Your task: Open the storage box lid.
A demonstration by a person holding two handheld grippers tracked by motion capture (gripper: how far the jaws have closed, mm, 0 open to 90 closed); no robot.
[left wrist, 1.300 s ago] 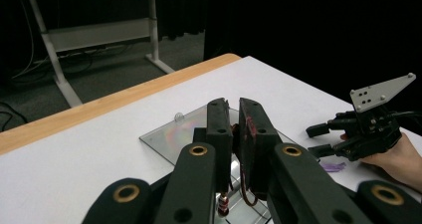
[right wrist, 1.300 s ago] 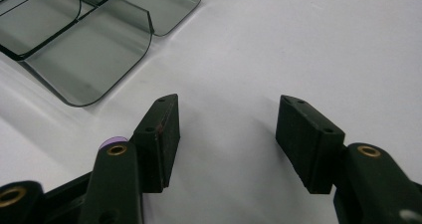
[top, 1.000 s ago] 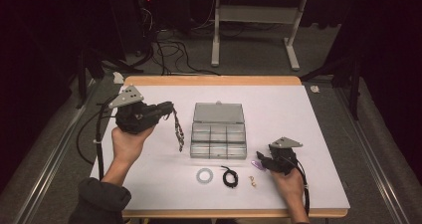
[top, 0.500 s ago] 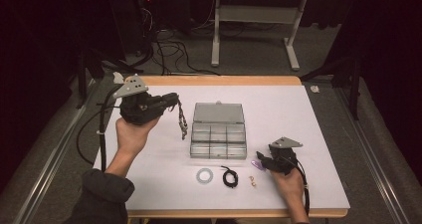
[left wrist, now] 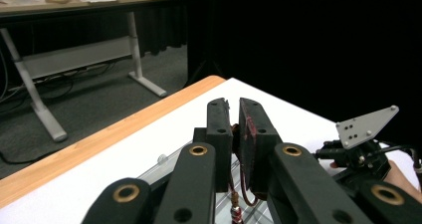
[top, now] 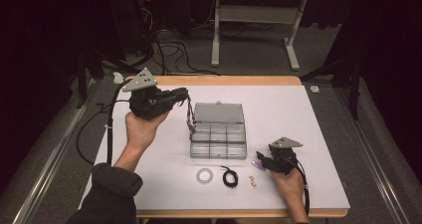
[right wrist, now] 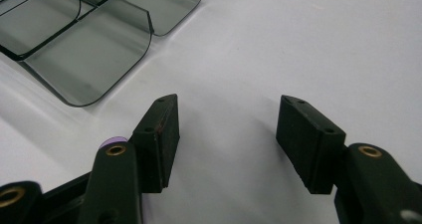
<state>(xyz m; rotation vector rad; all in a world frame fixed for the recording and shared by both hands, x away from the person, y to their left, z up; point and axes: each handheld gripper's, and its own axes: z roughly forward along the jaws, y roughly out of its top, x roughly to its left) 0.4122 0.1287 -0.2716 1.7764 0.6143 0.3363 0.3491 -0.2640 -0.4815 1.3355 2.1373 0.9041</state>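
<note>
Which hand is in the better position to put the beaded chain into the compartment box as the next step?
Left, most likely. The left gripper is shut on the beaded chain, which hangs at the left edge of the compartment box. The right gripper rests open on the table, holding nothing.

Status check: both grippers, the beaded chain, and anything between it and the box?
Left gripper shut on beaded chain, chain hanging beside compartment box. Right gripper open, low over table, holding nothing. Nothing blocking the box.
</note>
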